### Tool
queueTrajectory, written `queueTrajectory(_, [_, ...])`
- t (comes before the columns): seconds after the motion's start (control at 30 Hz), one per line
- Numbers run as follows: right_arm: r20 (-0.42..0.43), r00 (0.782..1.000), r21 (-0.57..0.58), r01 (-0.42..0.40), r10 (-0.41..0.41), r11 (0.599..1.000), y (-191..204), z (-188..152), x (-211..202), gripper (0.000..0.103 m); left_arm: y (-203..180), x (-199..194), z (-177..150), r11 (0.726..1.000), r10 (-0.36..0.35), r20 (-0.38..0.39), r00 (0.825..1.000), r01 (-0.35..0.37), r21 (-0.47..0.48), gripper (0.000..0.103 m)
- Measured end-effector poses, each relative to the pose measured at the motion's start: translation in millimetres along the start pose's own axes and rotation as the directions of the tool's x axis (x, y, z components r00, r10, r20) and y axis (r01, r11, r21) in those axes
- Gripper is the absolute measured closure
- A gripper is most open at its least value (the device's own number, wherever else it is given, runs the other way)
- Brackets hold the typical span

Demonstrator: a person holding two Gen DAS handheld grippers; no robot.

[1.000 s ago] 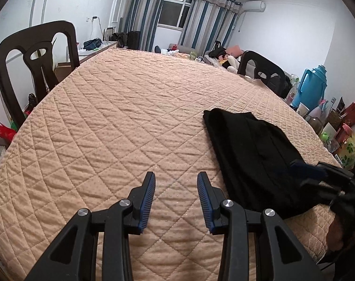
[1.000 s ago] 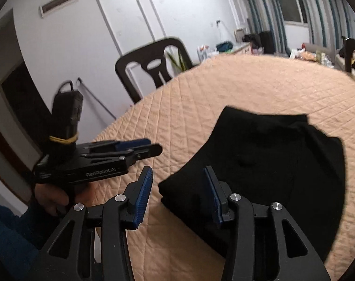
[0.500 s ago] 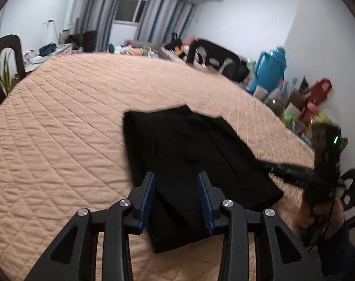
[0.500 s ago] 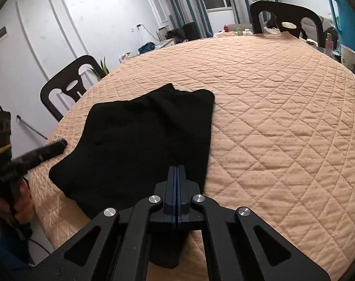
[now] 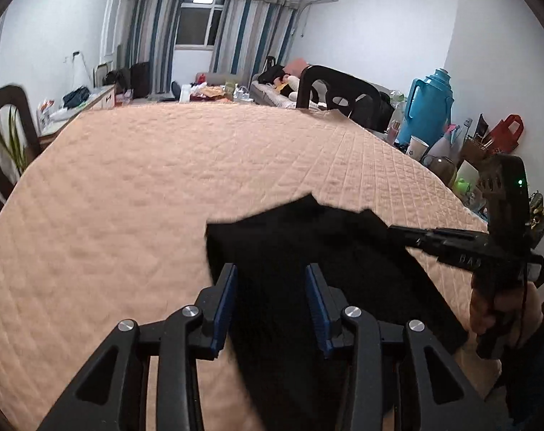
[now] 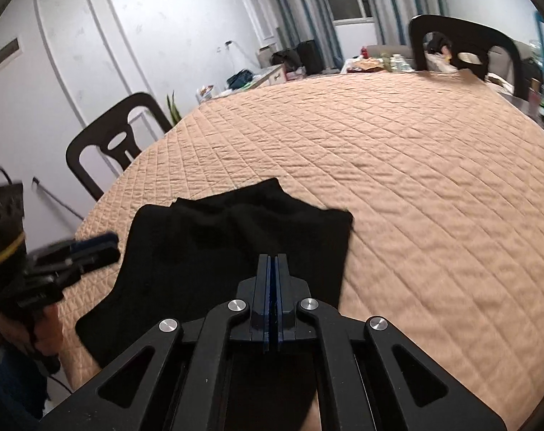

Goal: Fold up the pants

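The right gripper has its jaws pressed together, empty, above the near end of the pants. The left gripper, jaws part-open and widening, hovers over the folded pants, likely to pinch them. They lie at the tabletop's five-o'clock edge.

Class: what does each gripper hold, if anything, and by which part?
Nothing, as far as shows. The right gripper is shut with no cloth seen between its fingers; the left gripper is opening, its fingers apart above the black pants.
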State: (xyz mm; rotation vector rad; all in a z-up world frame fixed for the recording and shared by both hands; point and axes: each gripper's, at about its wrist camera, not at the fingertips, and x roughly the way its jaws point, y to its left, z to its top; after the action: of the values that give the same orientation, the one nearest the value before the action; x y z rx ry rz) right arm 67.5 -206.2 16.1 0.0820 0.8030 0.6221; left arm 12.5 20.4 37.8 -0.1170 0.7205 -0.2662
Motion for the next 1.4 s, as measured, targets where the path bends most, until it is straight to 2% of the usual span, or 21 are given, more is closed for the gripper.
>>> queueTrajectory(0.13, [0.008, 0.999, 0.0, 0.035, -0.035, 0.999, -6, 14, 7, 0.099, 5, 21, 8, 1.0, 0.02, -0.036, 0.999, -0.02, -0.001, 0.06])
queueTrajectory(0.2, [0.027, 0.999, 0.028, 0.046, -0.046, 0.999, -15, 16, 4, 0.077, 8, 21, 7, 1.0, 0.023, -0.029, 0.999, -0.023, -0.009, 0.06])
queueTrajectory(0.27, [0.021, 0.997, 0.065, 0.066, -0.068, 0.996, -26, 15, 6, 0.069, 13, 22, 7, 0.999, 0.027, -0.03, 0.999, -0.028, -0.03, 0.06])
queueTrajectory(0.33, [0.0, 0.995, 0.102, 0.096, -0.096, 0.99, -37, 14, 12, 0.069, 18, 24, 8, 0.997, 0.06, -0.028, 0.998, -0.061, -0.04, 0.06])
queueTrajectory(0.4, [0.002, 0.994, 0.132, 0.108, -0.109, 0.985, -43, 14, 13, 0.069, 21, 24, 11, 0.997, 0.055, -0.023, 0.998, -0.056, -0.055, 0.06])
queueTrajectory(0.5, [-0.038, 0.997, 0.143, 0.067, -0.063, 0.987, -46, 15, 22, 0.071, 21, 33, 13, 0.998, 0.024, -0.051, 0.998, -0.027, -0.053, 0.06])
queueTrajectory(0.6, [-0.043, 0.998, 0.139, 0.04, -0.034, 0.989, -47, 17, 27, 0.092, 20, 40, 14, 0.999, 0.029, -0.06, 0.998, -0.031, -0.042, 0.06])
queueTrajectory(0.67, [-0.025, 0.999, 0.174, 0.024, -0.02, 0.985, -52, 16, 22, 0.093, 22, 41, 16, 0.998, 0.015, -0.053, 0.999, -0.018, -0.053, 0.06])
queueTrajectory(0.87, [-0.006, 1.0, 0.238, 0.012, -0.011, 0.971, -64, 7, 20, 0.093, 24, 50, 14, 0.999, 0.016, -0.059, 0.998, -0.018, -0.037, 0.06])
queueTrajectory(0.97, [-0.01, 1.0, 0.258, 0.001, 0.002, 0.966, -68, 7, 18, 0.087, 29, 45, 13, 0.998, 0.015, -0.054, 0.998, -0.018, -0.054, 0.06])
queueTrajectory(1.1, [0.054, 0.997, 0.184, 0.043, -0.054, 0.982, -49, 5, -9, 0.087, 26, 30, 12, 0.998, 0.045, -0.031, 0.998, -0.047, -0.049, 0.06])
queueTrajectory(1.17, [0.068, 0.996, 0.145, 0.042, -0.053, 0.989, -40, 3, -17, 0.087, 20, 19, 10, 0.998, 0.042, -0.015, 0.999, -0.042, -0.04, 0.06])
queueTrajectory(1.4, [0.031, 0.998, 0.023, 0.045, -0.045, 0.999, -8, -18, -20, 0.087, -5, 6, -7, 0.999, 0.041, -0.031, 0.999, -0.041, 0.014, 0.06])
